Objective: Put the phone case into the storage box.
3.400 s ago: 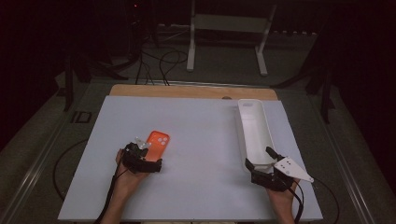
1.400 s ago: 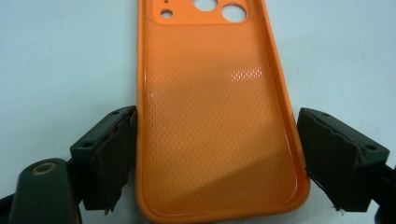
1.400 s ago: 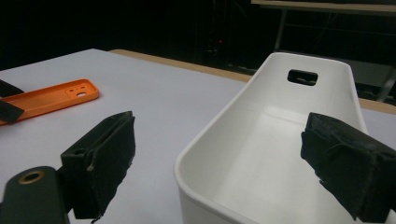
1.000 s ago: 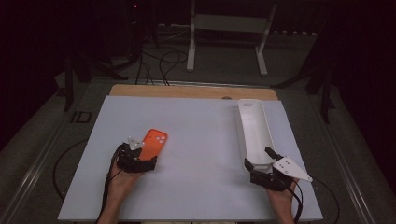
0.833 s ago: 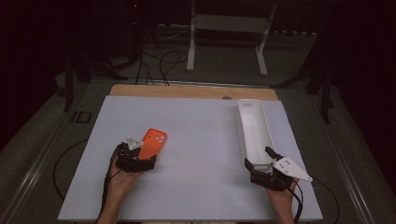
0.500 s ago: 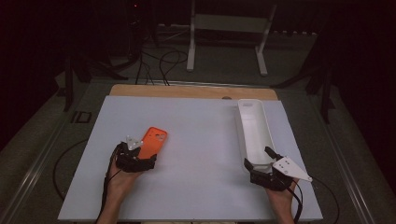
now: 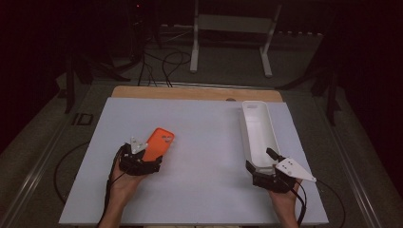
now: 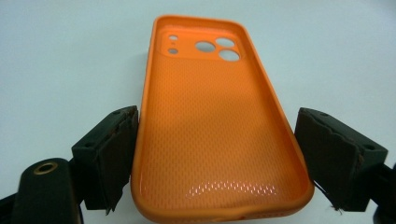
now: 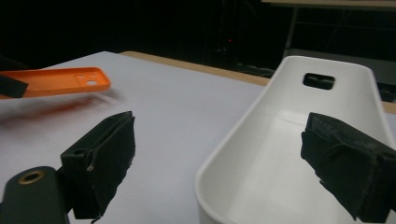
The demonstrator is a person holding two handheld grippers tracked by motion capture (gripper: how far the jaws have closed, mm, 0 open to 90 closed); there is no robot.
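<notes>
Two claws in use. L claw (image 8: 215, 154) clamped wide on orange phone case (image 8: 210, 126), raised off surface (image 7: 209, 142). R claw (image 9: 224, 163) apart, astride near end of white tray (image 9: 280, 154).

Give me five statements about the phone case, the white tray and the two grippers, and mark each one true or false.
1. The orange phone case sits between the left gripper's jaws. True.
2. The phone case shows its hollow inner side. True.
3. The white tray holds the phone case. False: the case is off to the tray's left, at the left gripper.
4. The right gripper is shut tight. False: its jaws stand wide apart at the tray's near end.
5. The tray's far wall has a cutout. True.
</notes>
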